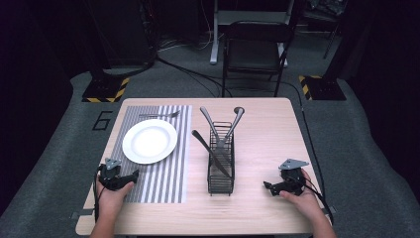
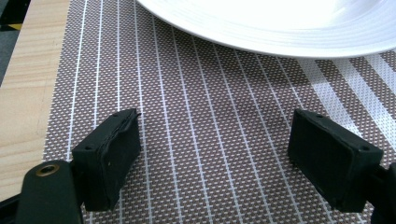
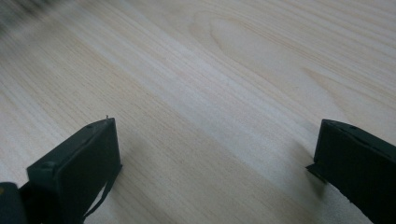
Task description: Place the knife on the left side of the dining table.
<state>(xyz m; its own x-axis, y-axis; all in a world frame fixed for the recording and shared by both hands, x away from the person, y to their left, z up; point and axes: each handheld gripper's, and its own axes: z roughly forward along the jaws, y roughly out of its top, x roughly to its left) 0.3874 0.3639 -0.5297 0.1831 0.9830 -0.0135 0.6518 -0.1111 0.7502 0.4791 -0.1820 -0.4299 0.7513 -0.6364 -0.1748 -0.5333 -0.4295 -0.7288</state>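
Cutlery stands in a black wire caddy (image 1: 220,166) near the middle of the light wooden table (image 1: 262,213): a knife (image 1: 210,151) leans out toward the left with its handle up, and two more utensils (image 1: 225,124) cross each other above the rim, their ends splayed apart; what kind they are is too small to tell. Left of the caddy lies a striped grey-and-white placemat (image 1: 166,173), and on its far half sits a round white plate (image 1: 149,141). A fork (image 1: 159,115) lies crosswise on the mat just beyond the plate, apart from its rim. The left gripper (image 1: 117,179) rests low at the near left corner of the mat, held in the person's left hand (image 1: 113,194); in the left gripper view (image 2: 215,158) its black jaws stand wide apart with nothing between them, the woven mat beneath and the plate's edge (image 2: 280,32) just ahead. The right gripper (image 1: 277,187) sits near the table's near right side, well apart from the caddy, gripped by the right hand (image 1: 302,198). In the right gripper view (image 3: 217,163) its jaws are likewise spread and hold nothing, with bare wood grain below. A black folding chair (image 1: 255,47) stands on the grey floor beyond the table.
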